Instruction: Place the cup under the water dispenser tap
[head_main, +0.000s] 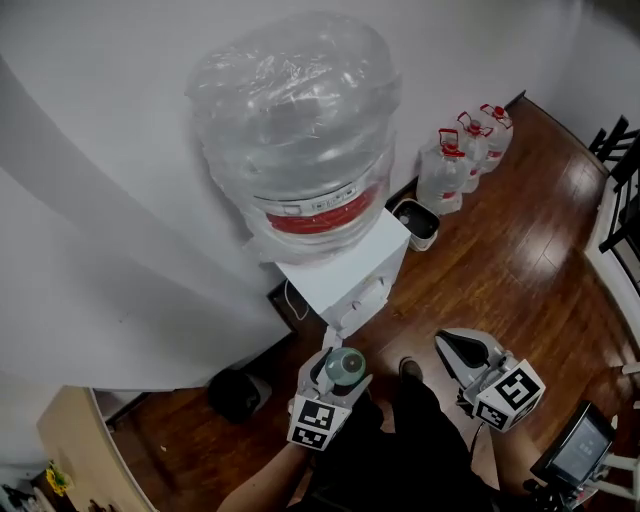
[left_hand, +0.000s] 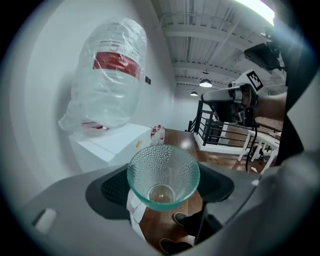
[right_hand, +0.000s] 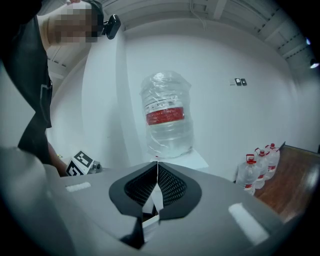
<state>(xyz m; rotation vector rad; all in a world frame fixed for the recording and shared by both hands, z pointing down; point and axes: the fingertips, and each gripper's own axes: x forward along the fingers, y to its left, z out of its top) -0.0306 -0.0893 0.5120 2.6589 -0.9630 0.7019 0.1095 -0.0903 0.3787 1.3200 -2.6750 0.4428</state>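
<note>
The left gripper (head_main: 332, 380) grasps the cup (left_hand: 162, 175), one jaw on each side of its wall. The cup is a greenish dimpled glass, roughly upright, with its mouth up and nothing visible inside.

From this gripper the water dispenser (head_main: 345, 262) lies straight ahead on the far side, close but apart. The cup sits just short of the dispenser's front face, where the tap (head_main: 366, 294) juts out. In the head view the tap is a little farther off and slightly right of the cup. The big bottle (head_main: 295, 130) stands on top.

The left gripper is nearer the tap, so the coming move looks like a short push forward and a touch right.

The right gripper (head_main: 450, 348) is clenched on nothing, off to the right near the floor side.
</note>
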